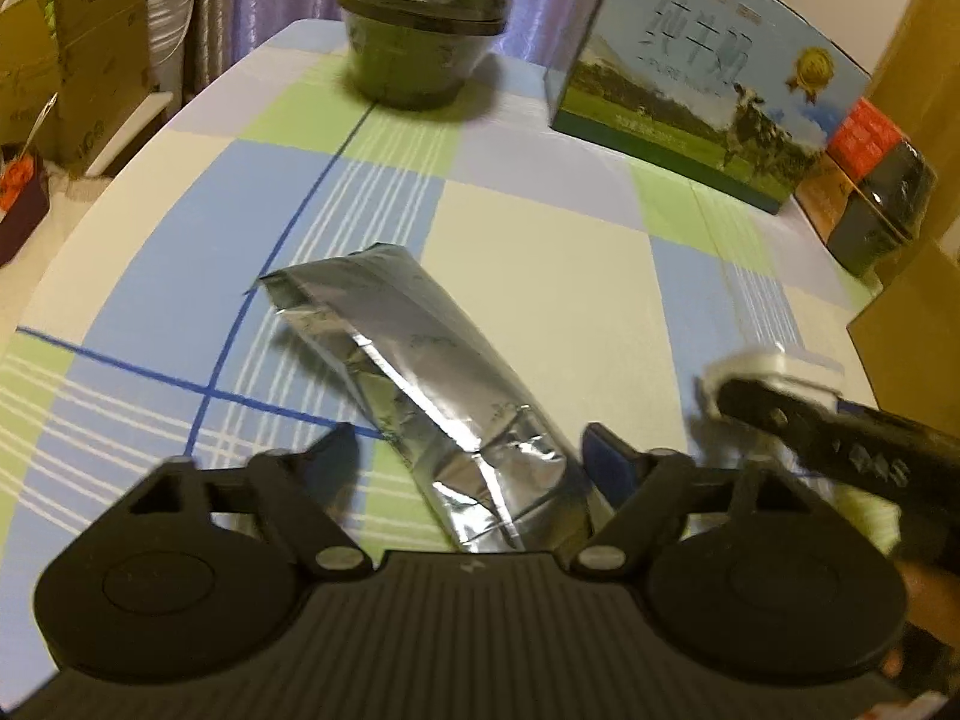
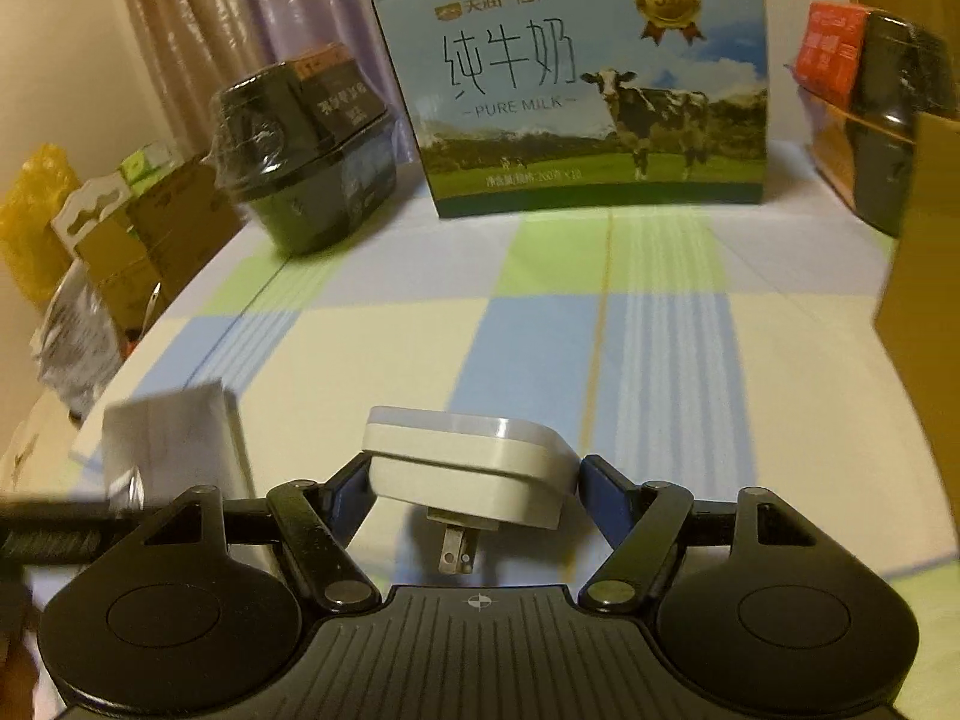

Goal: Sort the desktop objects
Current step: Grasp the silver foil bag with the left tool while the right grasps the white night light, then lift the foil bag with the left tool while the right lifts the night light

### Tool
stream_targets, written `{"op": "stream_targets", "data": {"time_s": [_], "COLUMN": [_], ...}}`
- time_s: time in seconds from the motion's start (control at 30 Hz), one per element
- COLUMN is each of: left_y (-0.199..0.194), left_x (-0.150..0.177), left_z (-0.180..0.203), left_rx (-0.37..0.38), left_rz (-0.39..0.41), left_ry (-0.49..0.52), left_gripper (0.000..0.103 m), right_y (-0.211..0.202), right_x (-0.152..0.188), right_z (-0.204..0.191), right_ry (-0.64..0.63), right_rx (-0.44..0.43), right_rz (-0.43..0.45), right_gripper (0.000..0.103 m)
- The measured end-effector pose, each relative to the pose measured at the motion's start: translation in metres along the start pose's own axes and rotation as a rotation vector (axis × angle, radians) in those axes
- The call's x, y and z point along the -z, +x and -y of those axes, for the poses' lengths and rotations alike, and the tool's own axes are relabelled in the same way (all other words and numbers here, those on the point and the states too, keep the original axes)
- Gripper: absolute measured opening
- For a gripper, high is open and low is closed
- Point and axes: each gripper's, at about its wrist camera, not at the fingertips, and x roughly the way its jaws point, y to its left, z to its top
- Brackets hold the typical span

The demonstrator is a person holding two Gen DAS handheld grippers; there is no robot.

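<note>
A silver foil pouch lies on the checked tablecloth, pointing away to the upper left. Its crumpled near end sits between the fingers of my left gripper. The jaws stand apart, and tablecloth shows between the left finger and the pouch. My right gripper is shut on a white plug-in charger, held low over the cloth with its prongs pointing down. The same gripper, blurred, shows at the right edge of the left wrist view. The pouch appears to the left in the right wrist view.
A black lidded bowl stands at the back left and a blue milk carton box at the back centre. A dark and red wrapped package is at the back right. Cardboard boxes stand off the table's left side.
</note>
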Motion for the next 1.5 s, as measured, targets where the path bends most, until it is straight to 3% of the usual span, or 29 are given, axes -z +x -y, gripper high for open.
{"op": "stream_targets", "data": {"time_s": [0.13,0.23,0.37,0.53,0.67,0.73,0.83,0.9,1.03,1.13,1.2,1.27,1.33,1.5], "left_y": [-0.006,-0.019,-0.050,-0.092,-0.118,-0.127,-0.127,-0.120,-0.105,-0.105,-0.103,-0.098,-0.097,-0.108], "left_x": [0.002,0.011,0.045,0.101,0.133,0.141,0.144,0.144,0.138,0.135,0.134,0.134,0.137,0.138], "left_z": [0.017,0.037,0.070,0.095,0.105,0.102,0.097,0.095,0.090,0.087,0.091,0.096,0.101,0.115], "left_rx": [-0.002,0.043,0.126,0.213,0.236,0.243,0.234,0.188,0.182,0.174,0.184,0.180,0.184,0.215], "left_rz": [0.000,-0.043,-0.118,-0.204,-0.232,-0.230,-0.238,-0.247,-0.272,-0.285,-0.295,-0.315,-0.318,-0.313], "left_ry": [0.074,0.180,0.365,0.477,0.453,0.368,0.286,0.264,0.201,0.209,0.241,0.281,0.328,0.503], "left_gripper": [0.043,0.038,0.036,0.036,0.038,0.062,0.067,0.067,0.067,0.066,0.063,0.051,0.045,0.038], "right_y": [-0.029,-0.058,-0.103,-0.158,-0.197,-0.209,-0.216,-0.217,-0.222,-0.223,-0.225,-0.227,-0.228,-0.231], "right_x": [0.019,0.041,0.075,0.125,0.156,0.166,0.172,0.173,0.173,0.172,0.172,0.173,0.173,0.173], "right_z": [0.010,0.015,0.012,0.019,0.018,0.018,0.019,0.019,0.020,0.023,0.026,0.028,0.030,0.032], "right_ry": [-0.006,0.014,-0.055,-0.007,0.041,0.057,0.053,0.055,0.077,0.109,0.124,0.143,0.150,0.153], "right_rx": [-0.024,-0.047,-0.033,-0.017,-0.004,0.007,0.020,0.018,0.007,-0.006,-0.007,-0.007,-0.007,-0.007], "right_rz": [-0.044,-0.082,-0.114,-0.160,-0.167,-0.168,-0.173,-0.175,-0.175,-0.177,-0.173,-0.167,-0.164,-0.164], "right_gripper": [0.070,0.070,0.070,0.070,0.065,0.064,0.064,0.064,0.065,0.066,0.069,0.072,0.073,0.073]}}
